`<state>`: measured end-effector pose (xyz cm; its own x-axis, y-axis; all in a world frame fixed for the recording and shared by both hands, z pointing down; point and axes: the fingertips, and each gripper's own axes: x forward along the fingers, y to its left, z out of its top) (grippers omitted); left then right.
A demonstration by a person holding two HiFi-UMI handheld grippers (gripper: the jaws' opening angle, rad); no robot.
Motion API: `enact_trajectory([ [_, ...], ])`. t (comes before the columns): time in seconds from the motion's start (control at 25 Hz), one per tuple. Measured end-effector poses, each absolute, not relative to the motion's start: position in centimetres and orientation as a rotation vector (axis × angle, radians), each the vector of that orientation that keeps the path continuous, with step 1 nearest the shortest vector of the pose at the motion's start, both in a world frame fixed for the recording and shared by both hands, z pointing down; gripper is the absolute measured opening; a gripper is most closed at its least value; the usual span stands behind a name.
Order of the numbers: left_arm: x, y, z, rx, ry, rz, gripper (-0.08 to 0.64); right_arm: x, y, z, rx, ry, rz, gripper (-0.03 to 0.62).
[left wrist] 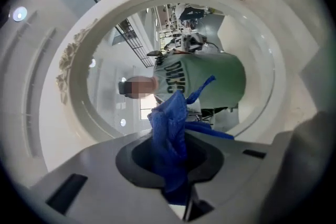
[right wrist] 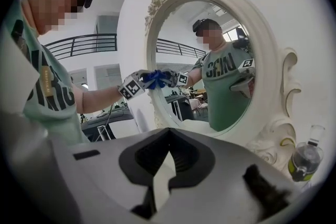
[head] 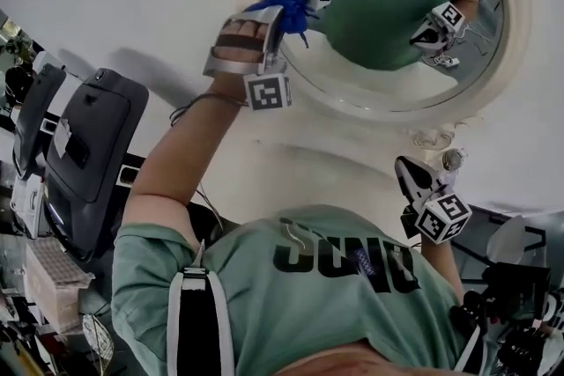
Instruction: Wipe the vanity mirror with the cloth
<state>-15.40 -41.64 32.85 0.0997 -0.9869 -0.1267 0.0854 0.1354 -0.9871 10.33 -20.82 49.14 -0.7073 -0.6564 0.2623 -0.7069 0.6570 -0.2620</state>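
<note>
An oval vanity mirror (head: 397, 22) in an ornate white frame (head: 520, 57) hangs on the white wall. My left gripper (head: 280, 13) is raised to the glass's left edge and is shut on a bunched blue cloth (head: 291, 6), which touches the glass. In the left gripper view the cloth (left wrist: 169, 134) sticks out between the jaws of the left gripper (left wrist: 170, 157), with the mirror (left wrist: 210, 34) right ahead. My right gripper (head: 410, 176) hangs below the mirror's lower right, shut and holding nothing. The right gripper view has its jaws (right wrist: 164, 165) closed, facing the mirror (right wrist: 210, 60) and the cloth (right wrist: 152, 78).
A small bottle (right wrist: 303, 162) stands by the frame's lower right scrollwork, also seen as a bottle (head: 452, 158) in the head view. Black chairs and equipment (head: 88, 154) crowd the left side. The glass reflects a person in a green shirt and both grippers.
</note>
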Motion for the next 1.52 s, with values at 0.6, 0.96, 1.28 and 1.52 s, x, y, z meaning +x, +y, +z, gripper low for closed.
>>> enact_trajectory([
  [0.6,-7.9,-39.8,58.0,-1.683,0.948,-1.424,0.075,9.5,-19.8,49.5,1.103,-2.714,0.529,0.008],
  [0.96,-6.9,-36.8,46.3,-1.932,1.061,-1.106,0.081,10.6,-18.0,46.8,1.164,-2.734,0.451,0.008],
  [1.28,-9.1,-37.5,18.0,-1.672,1.345,-0.615,0.081,10.7,-17.7,46.5,1.179,-2.753,0.456,0.008],
  [1.52,-8.9,-38.8,13.4,-1.54,1.379,-0.629,0.083,11.1,-17.8,46.5,1.2,-2.75,0.451,0.008],
])
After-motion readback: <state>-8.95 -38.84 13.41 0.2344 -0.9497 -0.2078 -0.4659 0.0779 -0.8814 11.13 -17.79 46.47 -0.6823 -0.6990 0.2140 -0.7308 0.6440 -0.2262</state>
